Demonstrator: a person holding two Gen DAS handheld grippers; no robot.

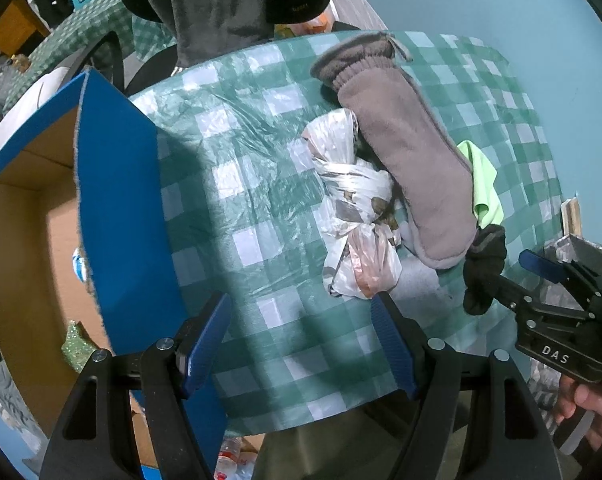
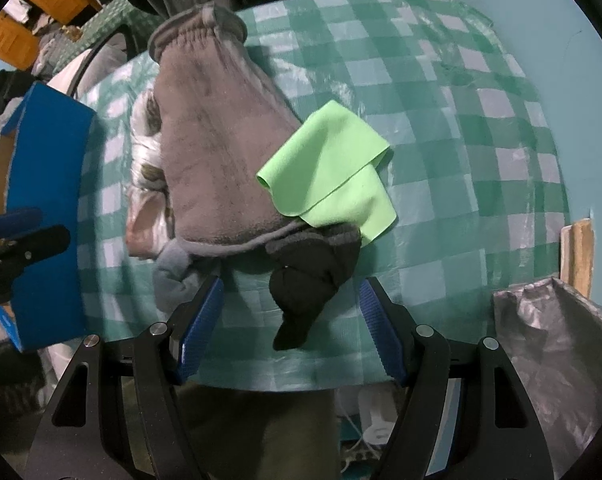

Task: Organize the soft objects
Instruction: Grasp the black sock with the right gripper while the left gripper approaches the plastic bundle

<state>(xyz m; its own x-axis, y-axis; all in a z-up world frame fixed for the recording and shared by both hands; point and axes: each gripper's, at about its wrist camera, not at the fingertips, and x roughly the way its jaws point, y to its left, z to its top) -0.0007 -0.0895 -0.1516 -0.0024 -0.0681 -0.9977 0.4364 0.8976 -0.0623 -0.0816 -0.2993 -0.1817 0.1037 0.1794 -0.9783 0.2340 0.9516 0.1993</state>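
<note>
With both claws empty and spread wide, bring your right claw straight down over the black glove at the surface's near edge, pinching only its cuff so the grey mitten and green cloth stay put.

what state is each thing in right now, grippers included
left gripper: open, empty
right gripper: open, empty
grey fleece mitt: lying flat on the pile
green cloth: folded over, partly on the mitt
black glove: crumpled at the table edge
plastic bag: knotted
blue box: open
</note>
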